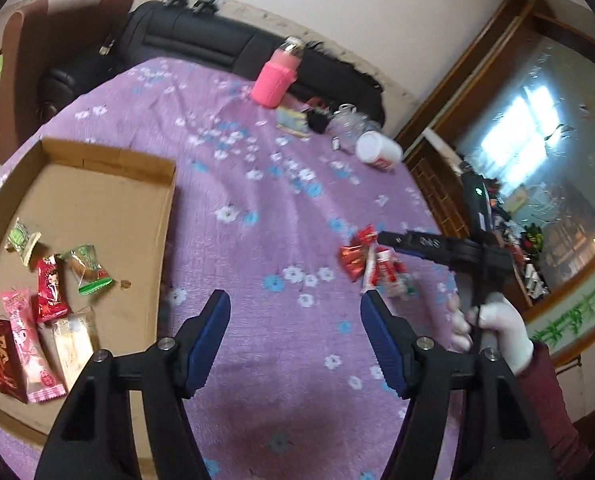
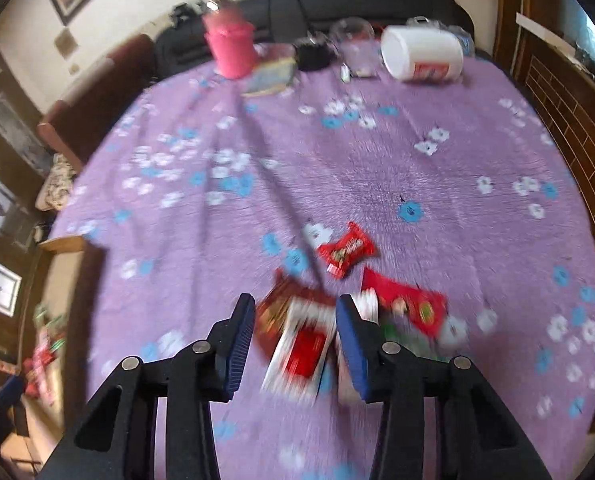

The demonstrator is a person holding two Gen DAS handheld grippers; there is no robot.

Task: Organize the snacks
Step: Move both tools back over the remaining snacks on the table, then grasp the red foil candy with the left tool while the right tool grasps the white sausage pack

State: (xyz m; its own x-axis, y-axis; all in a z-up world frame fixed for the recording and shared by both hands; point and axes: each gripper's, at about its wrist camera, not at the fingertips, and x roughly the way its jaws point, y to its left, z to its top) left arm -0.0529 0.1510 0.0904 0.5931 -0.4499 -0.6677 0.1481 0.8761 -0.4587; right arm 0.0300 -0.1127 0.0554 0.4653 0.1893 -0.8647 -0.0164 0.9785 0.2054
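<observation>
Quick headcount: one cardboard tray (image 1: pixel 109 168) with six wrapped snacks inside, namely two green (image 1: pixel 89 268), two red (image 1: pixel 50 294), one pink (image 1: pixel 27 344) and one pale (image 1: pixel 73 344). Loose snack packets (image 2: pixel 347 252) on the purple cloth (image 2: pixel 377 168): four I can make out, too blurry to be sure. One pink bottle (image 2: pixel 231 46), one white jar (image 2: pixel 421 54).

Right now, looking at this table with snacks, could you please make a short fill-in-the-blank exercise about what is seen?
1. The sorted snacks lie inside a shallow ____ tray.
2. The tablecloth is ____ with small flowers.
3. The pink bottle stands upright, while the white jar lies on its ____.
4. The right hand-held gripper hangs over loose red-and-white ____.

Missing words: cardboard; purple; side; snack packets
</observation>
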